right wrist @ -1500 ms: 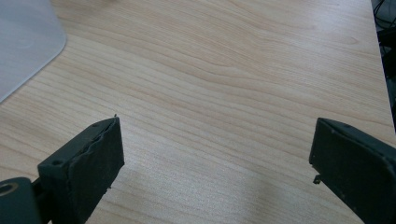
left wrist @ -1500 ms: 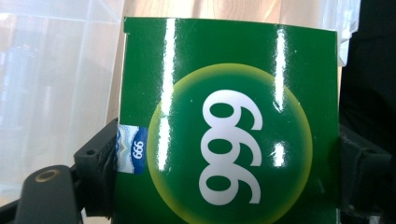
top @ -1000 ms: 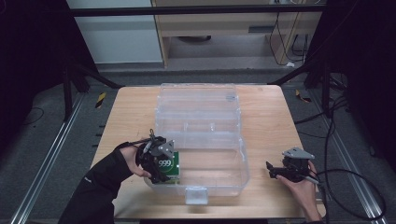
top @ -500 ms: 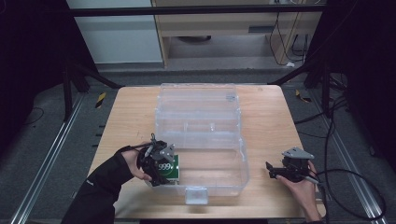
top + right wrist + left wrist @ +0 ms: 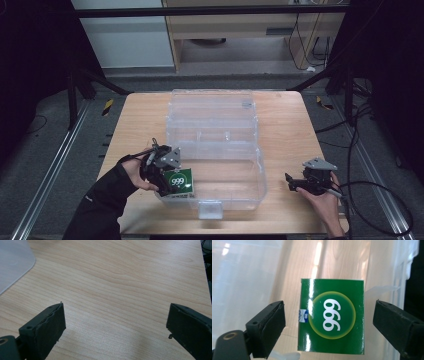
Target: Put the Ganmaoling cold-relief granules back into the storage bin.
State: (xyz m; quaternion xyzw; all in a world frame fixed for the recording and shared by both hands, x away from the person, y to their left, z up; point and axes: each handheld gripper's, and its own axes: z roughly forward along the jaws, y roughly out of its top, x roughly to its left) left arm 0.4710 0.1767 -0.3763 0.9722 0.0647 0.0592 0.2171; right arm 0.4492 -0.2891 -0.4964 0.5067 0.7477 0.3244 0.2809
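wooden table (image 5: 135,125) held a clear plastic box (image 5: 215,145); left gripper (image 5: 329,322) hung spread around the green 999 packet (image 5: 331,317) without touching, right gripper (image 5: 115,327) gaped over bare wood.

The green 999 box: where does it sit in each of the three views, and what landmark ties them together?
High view: green 999 box lower left of centre, at the clear plastic bin's near-left corner, by the left gripper.
Left gripper view: centre frame, between the open jaws, touching neither.
Right gripper view: not in it.
Shared landmark: the wooden table.
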